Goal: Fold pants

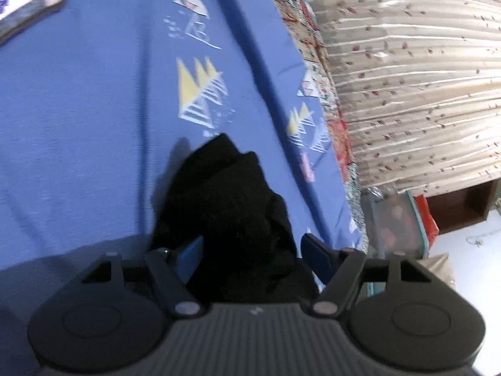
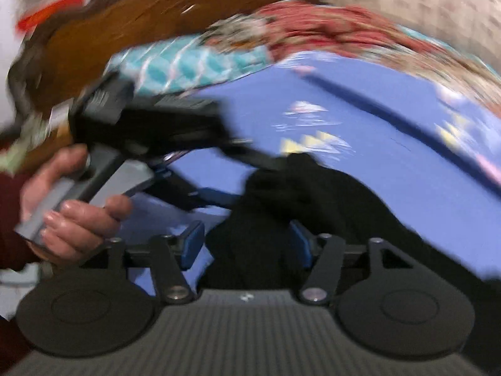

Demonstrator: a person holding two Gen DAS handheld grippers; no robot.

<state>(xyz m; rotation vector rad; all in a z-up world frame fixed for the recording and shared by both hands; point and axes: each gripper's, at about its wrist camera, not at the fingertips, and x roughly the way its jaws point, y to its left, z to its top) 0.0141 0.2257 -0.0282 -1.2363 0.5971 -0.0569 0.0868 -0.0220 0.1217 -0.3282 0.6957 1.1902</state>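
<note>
Two Views, One Pair of Black Pants on a Blue Bed

Left wrist view. Item one: black pants (image 1: 231, 213), bunched in a dark heap on the blue bedsheet (image 1: 78, 109), near the bed's edge. Item two: left tongs (image 1: 250, 250), pads spread apart with the cloth lying between them; neither pad visibly presses the fabric, so they read as released, the heap resting under its own weight. Item three: striped floral curtain (image 1: 416, 72) beyond the bed edge, with a patchwork quilt border (image 1: 338, 131) between sheet and curtain. Item four: a dark-rimmed flat object (image 1: 25, 3) at the far corner, identity unclear.

Right wrist view, heavily blurred. Item one: the same pants (image 2: 313, 206), spread dark across the sheet (image 2: 375, 109) and running under the camera. Item two: right tongs (image 2: 247, 244), pads standing apart over the cloth, nothing clamped as far as the blur allows. Item three: the left tongs' handle in a person's hand (image 2: 72, 206), its fingers reaching toward the heap. Item four: wooden headboard (image 2: 131, 22) behind a teal patterned pillow (image 2: 194, 62).

Judgement: both tools parted over the heap suggests a fold just laid down, or a fresh grip being sought.
</note>
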